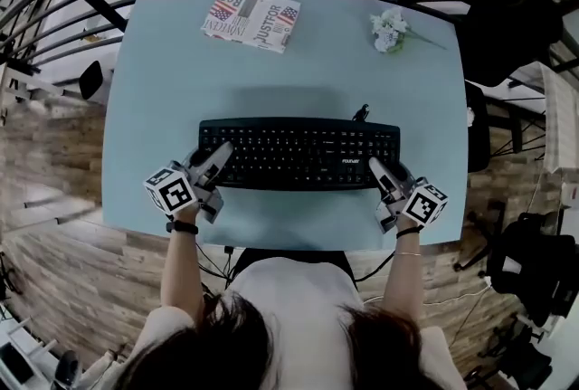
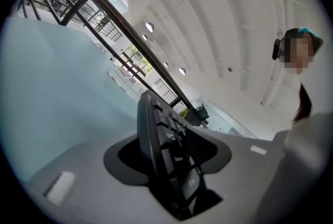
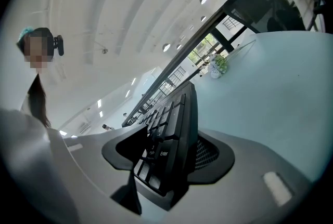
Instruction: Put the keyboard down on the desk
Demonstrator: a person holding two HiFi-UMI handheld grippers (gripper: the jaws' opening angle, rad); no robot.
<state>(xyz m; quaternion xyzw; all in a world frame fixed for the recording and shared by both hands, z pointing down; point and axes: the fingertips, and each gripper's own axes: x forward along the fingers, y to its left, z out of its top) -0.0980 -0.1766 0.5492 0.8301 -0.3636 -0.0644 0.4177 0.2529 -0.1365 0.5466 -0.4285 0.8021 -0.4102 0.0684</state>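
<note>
Head view: the black keyboard was level near the front of the desk, one tool per end for balance — left gripper, right gripper. Left gripper view: jaws pinched its end. Right gripper view: likewise pinched.

Desk, one; keyboard, one; magazine, one; sprig of white flowers, one; grippers, two, namely left gripper and right gripper; marker cubes, two; person, one.
</note>
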